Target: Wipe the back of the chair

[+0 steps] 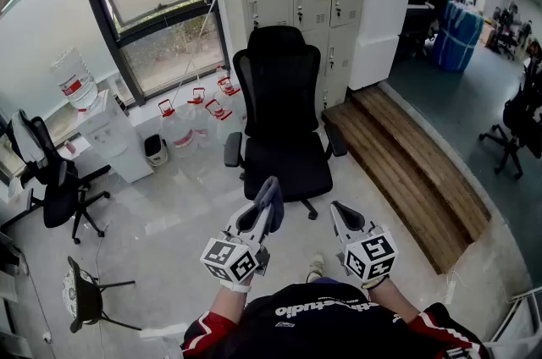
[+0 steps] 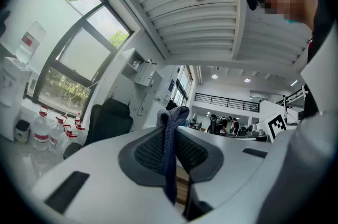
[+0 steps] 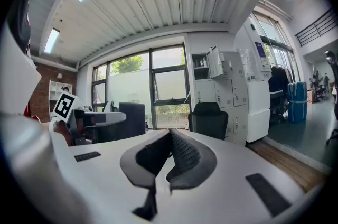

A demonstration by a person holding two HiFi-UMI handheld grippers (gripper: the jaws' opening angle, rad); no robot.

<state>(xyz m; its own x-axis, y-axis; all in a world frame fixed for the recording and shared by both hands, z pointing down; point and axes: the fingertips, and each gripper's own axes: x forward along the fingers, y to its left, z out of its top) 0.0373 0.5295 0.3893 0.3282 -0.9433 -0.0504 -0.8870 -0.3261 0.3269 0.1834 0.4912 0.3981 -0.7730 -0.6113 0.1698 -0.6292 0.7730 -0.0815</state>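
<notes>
Pale office floor (image 1: 169, 213) by the windows; black chair (image 1: 282, 107) ahead, seat facing this way, well out of reach.
Likely to roll or swivel off on its casters under a push, or to drag the blue cloth (image 2: 169, 165) loose. Cloth pinched tight in left gripper (image 2: 171, 132); right gripper (image 3: 170, 136) pressed together, empty.

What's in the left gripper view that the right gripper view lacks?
Left only: a dark blue cloth clamped between the jaws of the left claw, and water jugs under the window. Right only: the right claw shut on nothing, white lockers and a wooden platform. Both: the black office chair ahead, and the window.
</notes>
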